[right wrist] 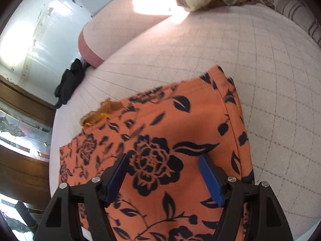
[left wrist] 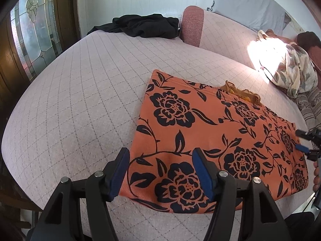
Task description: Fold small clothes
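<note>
An orange garment with black flowers point(left wrist: 210, 132) lies flat and folded on the pale quilted bed. A frilled orange edge point(left wrist: 240, 93) sticks out at its far side. My left gripper point(left wrist: 160, 156) is open above the garment's near left corner, holding nothing. In the right wrist view the same garment point(right wrist: 160, 140) fills the middle, and my right gripper point(right wrist: 163, 160) is open just above it, empty. The right gripper also shows in the left wrist view point(left wrist: 307, 142) at the garment's right edge.
A black garment point(left wrist: 140, 25) lies crumpled at the bed's far edge beside a pink cushion point(left wrist: 192, 26). A pale floral cloth point(left wrist: 291, 68) is heaped at the right, in bright sun. A wooden door with leaded glass point(left wrist: 34, 40) stands left.
</note>
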Tool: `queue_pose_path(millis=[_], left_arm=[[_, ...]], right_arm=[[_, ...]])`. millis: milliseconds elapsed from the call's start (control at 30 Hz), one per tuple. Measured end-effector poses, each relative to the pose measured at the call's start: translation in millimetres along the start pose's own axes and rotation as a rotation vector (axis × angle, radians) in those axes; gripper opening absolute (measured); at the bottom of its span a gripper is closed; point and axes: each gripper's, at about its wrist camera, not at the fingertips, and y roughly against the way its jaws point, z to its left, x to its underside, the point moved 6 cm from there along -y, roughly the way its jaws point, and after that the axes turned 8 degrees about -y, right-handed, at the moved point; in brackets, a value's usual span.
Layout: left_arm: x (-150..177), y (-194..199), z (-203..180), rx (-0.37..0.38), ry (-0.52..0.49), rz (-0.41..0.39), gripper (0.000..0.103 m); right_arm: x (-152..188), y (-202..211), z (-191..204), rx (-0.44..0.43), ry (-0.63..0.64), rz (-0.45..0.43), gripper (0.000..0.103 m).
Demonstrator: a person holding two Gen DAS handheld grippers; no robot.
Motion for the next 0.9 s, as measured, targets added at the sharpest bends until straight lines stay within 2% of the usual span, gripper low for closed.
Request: queue_pose_path(millis=[100, 167, 233, 300, 367, 400, 433, 467, 533, 633, 667, 833, 900], left_arm=[[2, -6, 1, 0.005, 0.001, 0.013, 0.065], [3, -9, 2, 0.005, 0.003, 0.017, 0.065], [4, -10, 3, 0.009, 0.005, 0.025, 0.065], [5, -10, 5, 0.005, 0.004, 0.022, 0.066], [7, -11, 5, 0.002, 0.002, 0.027, 0.067], [8, -11, 4, 0.007, 0.004, 0.032, 0.067], [10, -10, 3, 0.012, 0.006, 0.035, 0.067], [11, -6, 2, 0.017, 0.002, 0.029, 0.067], [14, 1, 0, 0.008, -0.022, 0.006, 0.068], [19, 6, -3, 0.001, -0.039, 0.002, 0.069], [22, 8, -4, 0.004, -0.034, 0.002, 0.069], [30, 16, -15, 0.012, -0.048, 0.005, 0.069], [31, 21, -21, 0.016, -0.069, 0.003, 0.069]], right_arm=[[-15, 4, 9, -0.007, 0.029, -0.042, 0.076], [-26, -12, -4, 0.033, -0.007, -0.012, 0.077], [-35, -25, -28, 0.077, -0.097, 0.001, 0.077], [-39, -13, -25, 0.021, -0.148, -0.026, 0.077], [-40, -6, -14, -0.021, -0.09, -0.06, 0.079], [-39, -12, -15, 0.027, -0.054, -0.045, 0.084], [-35, -21, -22, 0.081, -0.052, 0.0, 0.084], [-32, -23, -27, 0.079, -0.071, 0.005, 0.082], [-26, 0, -24, 0.045, -0.095, -0.069, 0.083], [-2, 44, -17, 0.006, -0.05, -0.178, 0.083], [12, 54, -17, -0.007, -0.039, -0.19, 0.083], [88, 68, -27, -0.086, -0.061, -0.135, 0.084], [108, 68, -27, -0.095, -0.063, -0.128, 0.084]])
